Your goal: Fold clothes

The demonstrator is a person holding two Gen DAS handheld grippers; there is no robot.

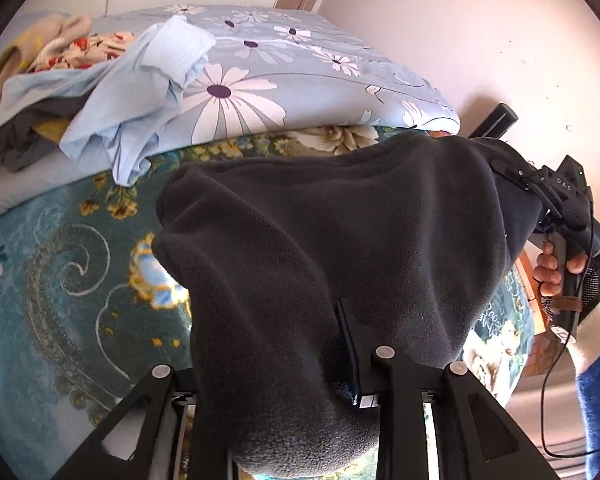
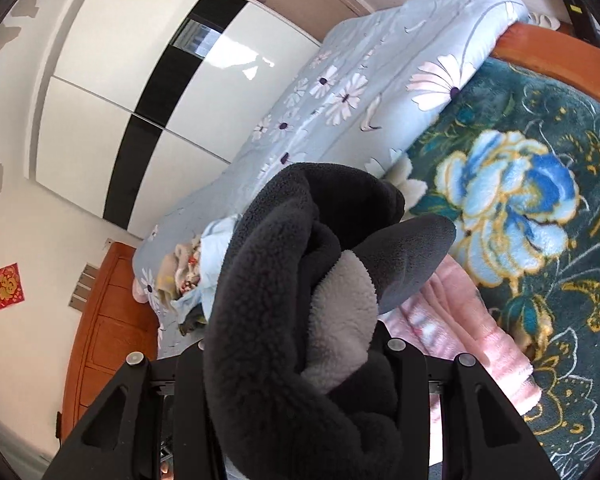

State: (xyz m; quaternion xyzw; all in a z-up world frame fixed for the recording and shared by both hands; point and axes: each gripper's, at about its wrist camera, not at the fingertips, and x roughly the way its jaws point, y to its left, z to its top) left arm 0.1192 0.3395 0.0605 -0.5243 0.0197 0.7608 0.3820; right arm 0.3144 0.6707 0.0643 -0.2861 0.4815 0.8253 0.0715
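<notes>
A dark grey fleece garment with a pale grey lining hangs stretched between both grippers above the bed. In the left wrist view its near edge is bunched over my left gripper, which is shut on it; only one blue-padded finger shows, the other is hidden under fleece. At the right of that view a hand holds my right gripper, clamped on the garment's far corner. In the right wrist view thick folds of the fleece fill my right gripper and hide both fingertips.
A teal floral blanket covers the bed under the garment. Behind it lies a blue daisy-print duvet with a pile of clothes, a light blue one on top. A pink garment lies on the blanket. A white wardrobe stands beyond the bed.
</notes>
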